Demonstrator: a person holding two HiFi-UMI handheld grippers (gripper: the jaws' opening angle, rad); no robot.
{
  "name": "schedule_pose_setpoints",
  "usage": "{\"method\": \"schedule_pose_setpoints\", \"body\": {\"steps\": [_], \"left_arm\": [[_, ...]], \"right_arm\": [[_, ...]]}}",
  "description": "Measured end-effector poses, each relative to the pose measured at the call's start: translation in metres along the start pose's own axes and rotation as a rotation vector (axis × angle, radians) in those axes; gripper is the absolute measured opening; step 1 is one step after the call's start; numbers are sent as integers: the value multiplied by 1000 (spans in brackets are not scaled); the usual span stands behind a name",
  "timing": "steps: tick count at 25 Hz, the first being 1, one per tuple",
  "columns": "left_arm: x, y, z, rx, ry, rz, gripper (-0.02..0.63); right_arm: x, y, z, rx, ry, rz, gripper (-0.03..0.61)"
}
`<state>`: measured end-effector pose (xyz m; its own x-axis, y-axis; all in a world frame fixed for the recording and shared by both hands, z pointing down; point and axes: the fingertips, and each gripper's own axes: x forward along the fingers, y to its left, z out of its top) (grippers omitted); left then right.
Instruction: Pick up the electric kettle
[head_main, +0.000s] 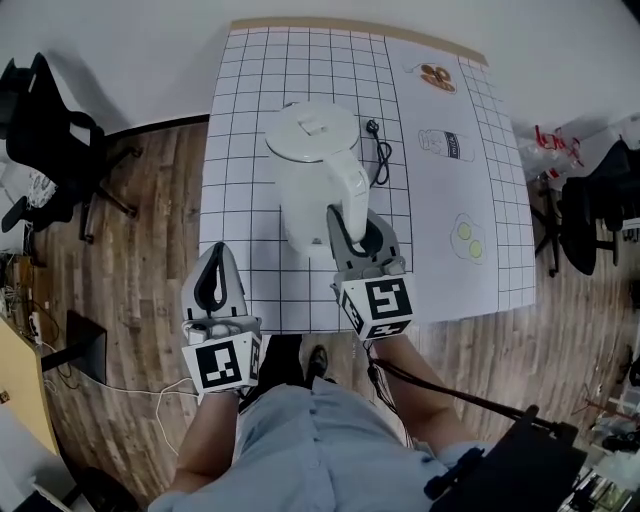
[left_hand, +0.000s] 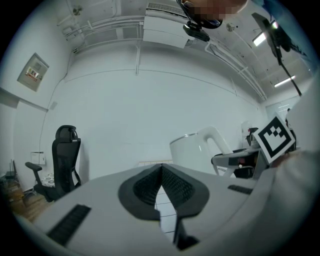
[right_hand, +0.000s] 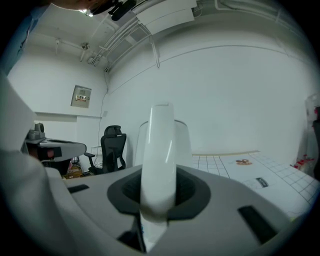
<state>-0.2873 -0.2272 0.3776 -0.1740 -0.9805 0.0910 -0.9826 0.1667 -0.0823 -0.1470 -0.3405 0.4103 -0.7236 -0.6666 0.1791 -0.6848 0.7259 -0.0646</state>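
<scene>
A white electric kettle (head_main: 310, 170) stands upright on the gridded table mat (head_main: 250, 100), its curved handle (head_main: 347, 190) facing me. My right gripper (head_main: 352, 235) is shut on that handle; in the right gripper view the handle (right_hand: 159, 160) fills the space between both dark pads, with the kettle body (right_hand: 184, 140) behind it. My left gripper (head_main: 213, 270) hovers at the table's front edge, left of the kettle and apart from it. Its jaws meet at the tip (left_hand: 161, 167) with nothing between them. The left gripper view shows the kettle (left_hand: 192, 150) off to the right.
A black cord (head_main: 380, 155) lies on the mat just right of the kettle. Printed food pictures (head_main: 446, 143) mark the mat's right strip. A black office chair (head_main: 50, 140) stands on the wood floor to the left, and another chair (head_main: 590, 210) to the right.
</scene>
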Motion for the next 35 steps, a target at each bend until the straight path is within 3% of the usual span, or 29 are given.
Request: {"method": "schedule_pose_setpoints", "body": {"steps": [5, 10, 19, 24, 28, 35], "left_arm": [[19, 10, 25, -12, -15, -11, 2], [36, -16, 55, -14, -73, -60, 2], [68, -72, 90, -9, -128, -278, 2], [82, -108, 93, -10, -137, -366, 2], [71, -140, 70, -5, -106, -446, 2], [120, -163, 60, -5, -28, -549, 2]], "right_arm": [[6, -12, 58, -2, -70, -34, 75], [-13, -48, 108, -26, -154, -95, 75], [-72, -115, 151, -72, -203, -338, 75], [-101, -149, 142, -92, -180, -439, 75], [-139, -159, 99, -60, -162, -519, 75], [-106, -196, 45, 35, -83, -583, 75]]}}
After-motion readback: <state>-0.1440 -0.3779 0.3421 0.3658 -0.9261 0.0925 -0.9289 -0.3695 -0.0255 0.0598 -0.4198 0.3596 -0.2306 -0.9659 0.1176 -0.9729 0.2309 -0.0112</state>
